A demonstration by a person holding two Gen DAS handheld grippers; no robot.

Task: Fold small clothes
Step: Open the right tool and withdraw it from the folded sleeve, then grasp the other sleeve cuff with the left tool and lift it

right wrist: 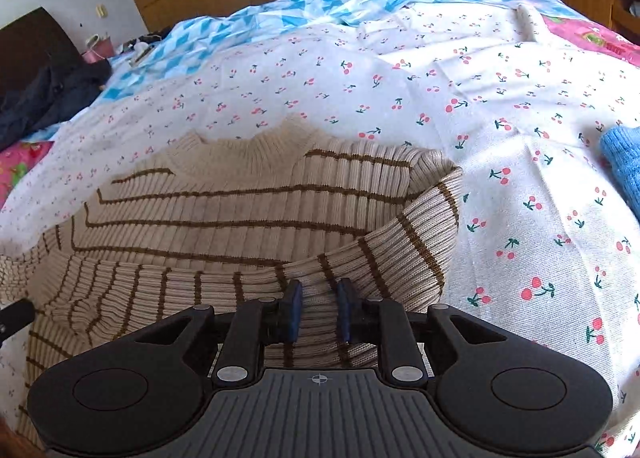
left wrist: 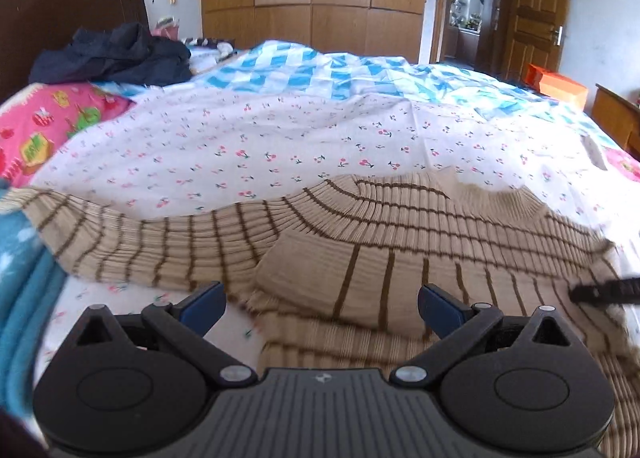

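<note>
A beige ribbed sweater with brown stripes (left wrist: 400, 218) lies on the cherry-print sheet (left wrist: 240, 146). Its left sleeve stretches out to the left and a cuff (left wrist: 340, 282) is folded onto the body. My left gripper (left wrist: 320, 304) is open, jaws wide, just above that cuff, holding nothing. In the right wrist view the sweater (right wrist: 240, 202) has its right sleeve (right wrist: 420, 226) folded inward over the body. My right gripper (right wrist: 318, 308) is nearly closed, pinching the sleeve fabric between its blue pads (right wrist: 294, 306). The right gripper's tip shows in the left wrist view (left wrist: 600, 292).
A dark garment pile (left wrist: 116, 54) lies at the headboard. A blue-white checked quilt (left wrist: 320, 70) covers the far bed. A pink pillow (left wrist: 48, 126) and a blue towel (left wrist: 24, 278) are at left. A blue knit item (right wrist: 624, 162) lies at right. An orange box (left wrist: 560, 86) is beyond the bed.
</note>
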